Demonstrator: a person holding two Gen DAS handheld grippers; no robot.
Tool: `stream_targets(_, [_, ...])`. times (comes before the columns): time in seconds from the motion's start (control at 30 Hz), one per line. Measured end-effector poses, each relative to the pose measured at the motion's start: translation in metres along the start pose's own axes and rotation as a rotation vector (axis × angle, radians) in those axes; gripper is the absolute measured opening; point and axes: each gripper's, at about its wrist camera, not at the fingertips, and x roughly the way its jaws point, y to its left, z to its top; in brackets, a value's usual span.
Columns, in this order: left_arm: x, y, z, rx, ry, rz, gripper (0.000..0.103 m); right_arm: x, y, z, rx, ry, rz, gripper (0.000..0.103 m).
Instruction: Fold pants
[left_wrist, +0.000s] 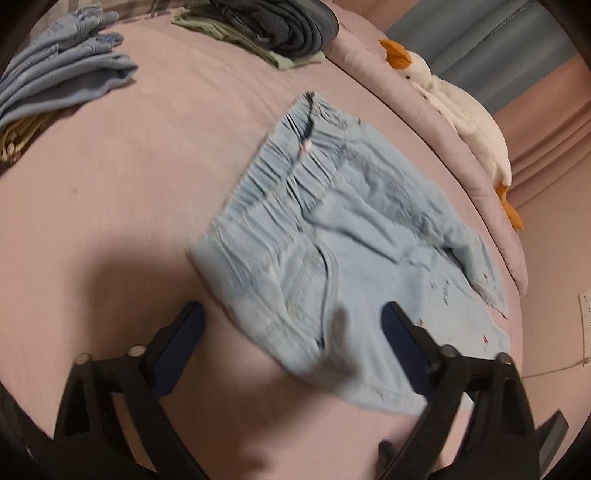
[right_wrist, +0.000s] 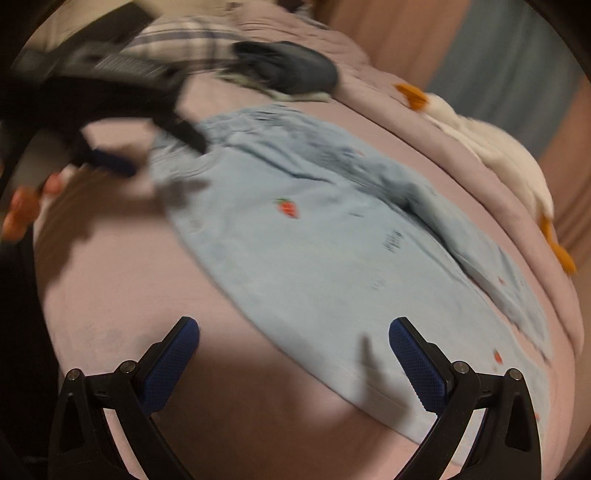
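Left wrist view — pants (left_wrist: 332, 236) waistband corner lies between wide-apart fingers (left_wrist: 177, 343), ungripped; right fingers (right_wrist: 170, 358) likewise spread, empty.

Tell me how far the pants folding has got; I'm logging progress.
Done: the light blue pants lie spread on the pink bed. In hand: nothing yet; the left gripper and right gripper hover open at the near edge. Left: every fold.

a pink bed (left_wrist: 129, 192) bears light-blue pants (left_wrist: 332, 236), folded clothes (left_wrist: 62, 81) and seemingly a plush goose (left_wrist: 461, 110).
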Motion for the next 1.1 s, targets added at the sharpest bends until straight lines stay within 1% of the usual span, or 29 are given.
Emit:
stream_targets(0.03, [0.002, 0.003, 0.003, 0.005, -0.013, 0.004, 0.076, 0.003, 0.002, 0.001, -0.018, -0.007, -0.007, 0.102])
stream_targets(0.07, [0.002, 0.008, 0.006, 0.004, -0.023, 0.010, 0.071, 0.004, 0.000, 0.003, -0.022, -0.020, -0.007, 0.102])
stream_targets(0.1, [0.002, 0.011, 0.011, -0.008, -0.027, 0.006, 0.062, 0.006, -0.001, 0.006, -0.020, -0.031, -0.005, 0.102])
stream_targets(0.13, [0.004, 0.013, 0.013, -0.012, -0.025, 0.011, 0.048, 0.007, -0.003, 0.008, -0.014, -0.030, 0.001, 0.101])
stream_targets(0.17, [0.006, 0.015, 0.016, -0.015, -0.019, 0.011, 0.043, 0.007, -0.006, 0.011, -0.009, -0.035, 0.003, 0.095])
stream_targets(0.2, [0.008, 0.019, 0.020, -0.018, -0.011, 0.000, 0.041, 0.008, -0.002, 0.013, -0.013, -0.013, 0.022, 0.090])
stream_targets(0.27, [0.008, 0.022, 0.020, -0.018, -0.007, -0.007, 0.035, 0.013, -0.001, 0.021, -0.019, -0.010, 0.024, 0.067])
stream_targets(0.3, [0.007, 0.024, 0.021, -0.014, -0.010, -0.017, 0.034, 0.015, 0.004, 0.024, -0.020, -0.011, 0.026, 0.061])
stream_targets(0.33, [0.007, 0.023, 0.020, -0.003, -0.010, -0.018, 0.032, 0.015, 0.008, 0.027, -0.024, -0.016, 0.024, 0.047])
stream_targets(0.37, [0.006, 0.022, 0.020, 0.008, -0.011, -0.018, 0.030, 0.017, 0.014, 0.030, -0.033, -0.017, 0.018, 0.035])
stream_targets(0.4, [0.005, 0.021, 0.020, 0.018, -0.015, -0.018, 0.029, 0.016, 0.019, 0.030, -0.042, -0.014, 0.016, 0.031])
stream_targets(0.43, [0.003, 0.020, 0.020, 0.026, -0.021, -0.016, 0.028, 0.015, 0.024, 0.030, -0.057, -0.012, 0.006, 0.025])
stream_targets(0.57, [-0.008, 0.016, 0.019, 0.047, -0.063, -0.007, 0.028, 0.015, 0.028, 0.033, -0.082, 0.009, -0.005, 0.018])
stream_targets(0.67, [-0.019, 0.018, 0.018, 0.046, -0.091, -0.007, 0.028, 0.005, 0.027, 0.037, -0.079, 0.009, 0.007, 0.016])
stream_targets(0.73, [-0.023, 0.022, 0.015, 0.044, -0.097, 0.000, 0.028, 0.000, 0.032, 0.043, -0.106, 0.010, -0.001, 0.016])
stream_targets(0.8, [-0.020, 0.026, 0.012, 0.059, -0.075, 0.023, 0.028, -0.002, 0.035, 0.043, -0.111, 0.015, 0.018, 0.016])
stream_targets(0.83, [-0.017, 0.029, 0.010, 0.058, -0.057, 0.033, 0.028, 0.000, 0.039, 0.041, -0.116, 0.036, 0.037, 0.016])
stream_targets(0.9, [-0.018, 0.032, 0.009, 0.071, -0.037, 0.042, 0.032, 0.008, 0.042, 0.037, -0.109, 0.056, 0.031, 0.016])
stream_targets(0.93, [-0.022, 0.031, 0.009, 0.091, -0.037, 0.049, 0.033, 0.008, 0.042, 0.036, -0.092, 0.059, 0.030, 0.016])
stream_targets(1.0, [-0.036, 0.024, 0.009, 0.160, -0.063, 0.063, 0.036, 0.002, 0.037, 0.036, -0.053, 0.058, 0.050, 0.023])
stream_targets(1.03, [-0.042, 0.018, 0.009, 0.204, -0.082, 0.078, 0.039, -0.004, 0.032, 0.037, -0.022, 0.057, 0.083, 0.026])
stream_targets(1.1, [-0.055, 0.005, 0.010, 0.284, -0.142, 0.125, 0.038, -0.019, 0.019, 0.038, 0.036, 0.034, 0.149, 0.027])
